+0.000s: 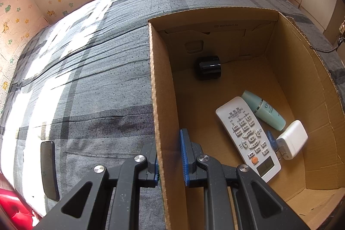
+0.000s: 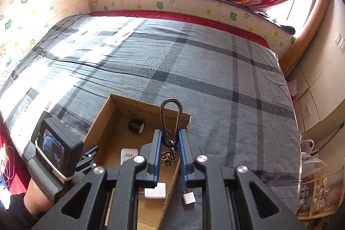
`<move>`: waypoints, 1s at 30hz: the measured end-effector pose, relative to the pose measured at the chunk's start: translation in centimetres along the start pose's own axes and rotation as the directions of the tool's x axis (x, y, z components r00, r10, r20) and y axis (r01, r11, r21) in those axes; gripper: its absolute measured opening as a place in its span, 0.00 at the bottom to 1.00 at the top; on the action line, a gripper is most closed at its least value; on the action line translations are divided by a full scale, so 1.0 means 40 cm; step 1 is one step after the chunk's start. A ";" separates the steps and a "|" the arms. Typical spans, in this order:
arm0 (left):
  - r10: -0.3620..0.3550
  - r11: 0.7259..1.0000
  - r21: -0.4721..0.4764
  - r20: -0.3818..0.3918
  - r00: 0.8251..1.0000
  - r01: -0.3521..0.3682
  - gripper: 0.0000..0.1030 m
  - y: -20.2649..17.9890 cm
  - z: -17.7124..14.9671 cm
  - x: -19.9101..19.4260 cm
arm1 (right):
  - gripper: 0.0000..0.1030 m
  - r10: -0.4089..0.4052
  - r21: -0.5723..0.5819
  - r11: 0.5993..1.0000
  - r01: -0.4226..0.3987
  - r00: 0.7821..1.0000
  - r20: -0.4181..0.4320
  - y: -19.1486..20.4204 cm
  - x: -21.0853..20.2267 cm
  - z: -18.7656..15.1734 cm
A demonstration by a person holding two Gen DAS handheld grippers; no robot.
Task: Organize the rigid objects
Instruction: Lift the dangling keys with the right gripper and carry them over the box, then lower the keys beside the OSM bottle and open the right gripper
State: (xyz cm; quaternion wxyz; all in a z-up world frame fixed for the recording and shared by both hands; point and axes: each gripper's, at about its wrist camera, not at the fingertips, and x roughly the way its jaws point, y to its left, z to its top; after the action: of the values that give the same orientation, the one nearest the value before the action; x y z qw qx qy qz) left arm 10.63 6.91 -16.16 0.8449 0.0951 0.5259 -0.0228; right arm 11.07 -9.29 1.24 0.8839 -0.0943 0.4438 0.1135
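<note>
Bed: grey plaid cover; my box sits on it.
Box: my left gripper is clamped on its near wall.
Remote: lies inside the box.
Clip: pinched in my right gripper above the box; the dangling charm could snag the rim, or the smooth metal could slip out.
Plug: on the bed outside the box, easy to miss.

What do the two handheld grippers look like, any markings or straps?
Both grippers, left and right, have matte black speckled linkages, silver pivot bolts and blue ribbed finger pads. The left unit carries a small screen, a ribbed grey grip and a white band.
</note>
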 end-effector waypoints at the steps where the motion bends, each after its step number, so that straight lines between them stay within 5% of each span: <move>1: 0.000 1.000 0.000 0.000 1.000 0.000 0.16 0.000 0.000 0.000 | 0.14 0.007 -0.010 1.000 -0.008 1.000 -0.005 0.013 0.006 -0.002; 16: 0.000 1.000 0.000 0.000 1.000 0.000 0.16 0.003 0.001 0.000 | 0.14 0.030 -0.078 0.996 -0.041 0.990 -0.136 0.129 0.175 -0.073; 30: 0.000 1.000 0.001 0.001 1.000 0.000 0.16 0.003 0.000 -0.001 | 0.14 0.022 -0.076 0.996 -0.045 0.960 -0.281 0.154 0.342 -0.148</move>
State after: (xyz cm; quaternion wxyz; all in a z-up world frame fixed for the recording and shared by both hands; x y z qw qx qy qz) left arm 10.61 7.02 -16.10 0.8452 0.0957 0.5252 -0.0230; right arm 12.75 -3.37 -13.69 0.8058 -0.1378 0.5607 0.1317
